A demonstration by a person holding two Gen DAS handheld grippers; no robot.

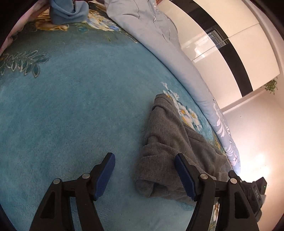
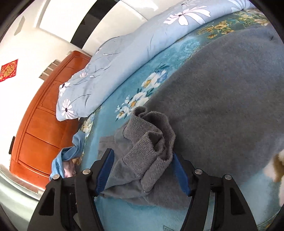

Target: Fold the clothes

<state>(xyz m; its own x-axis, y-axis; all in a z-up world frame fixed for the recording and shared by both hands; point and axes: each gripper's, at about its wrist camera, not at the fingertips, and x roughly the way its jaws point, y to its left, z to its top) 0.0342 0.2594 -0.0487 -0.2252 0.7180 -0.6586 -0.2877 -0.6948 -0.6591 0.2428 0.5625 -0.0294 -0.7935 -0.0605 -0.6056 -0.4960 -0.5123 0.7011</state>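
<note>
Teal flowered blanket [image 1: 74, 99] covers the bed. Left claw [image 1: 144, 164] is released, the grey sweater [image 1: 166, 142] just beyond its right finger. Right claw [image 2: 142, 160] is spread, the sweater's ribbed cuff [image 2: 150, 142] bunched loosely between its fingers.

A bedroom in a home.
A bed with a teal floral blanket [image 1: 79, 106] and pale blue flowered duvet [image 2: 115, 58] stands by glossy wardrobe doors [image 1: 230, 53] and a wooden door [image 2: 40, 124].

Grey knit sweater [image 2: 221, 92] lies spread on the teal floral bed blanket [image 1: 71, 106], body mostly flat. Ribbed cuff end [image 2: 150, 142] bunched and crumpled at its near edge. Second light-blue garment [image 1: 68, 11] heaped at the blanket's far side.
</note>
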